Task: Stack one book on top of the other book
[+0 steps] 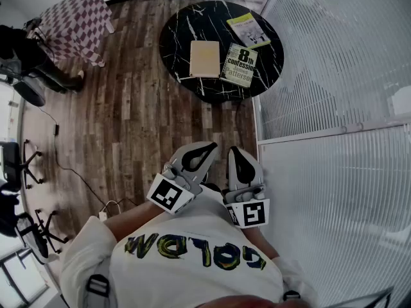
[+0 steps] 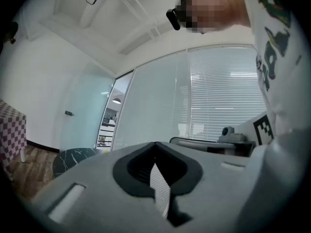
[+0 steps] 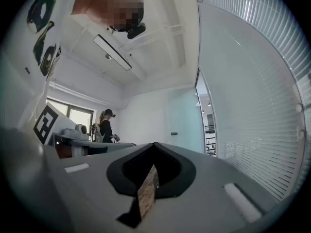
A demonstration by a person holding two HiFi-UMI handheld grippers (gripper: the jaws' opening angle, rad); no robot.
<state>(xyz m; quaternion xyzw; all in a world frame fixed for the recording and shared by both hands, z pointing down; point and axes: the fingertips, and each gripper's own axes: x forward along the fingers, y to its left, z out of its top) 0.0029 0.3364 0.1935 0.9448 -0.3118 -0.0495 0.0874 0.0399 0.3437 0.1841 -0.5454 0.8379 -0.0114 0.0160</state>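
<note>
Round black marble table (image 1: 183,27) — tan book (image 1: 205,59) beside printed book (image 1: 239,65).

Checkered table (image 1: 74,24) top-left; office chairs (image 1: 14,161) along left.

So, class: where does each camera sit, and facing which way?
Head view: on the head, looking down at shirt, left gripper, right gripper, table.
Left gripper view: on that gripper, level over shut jaws towards blinds; shirt at right.
Right gripper view: likewise, towards a distant person; shirt at left.
Shared: head and left gripper views show the table.
</note>
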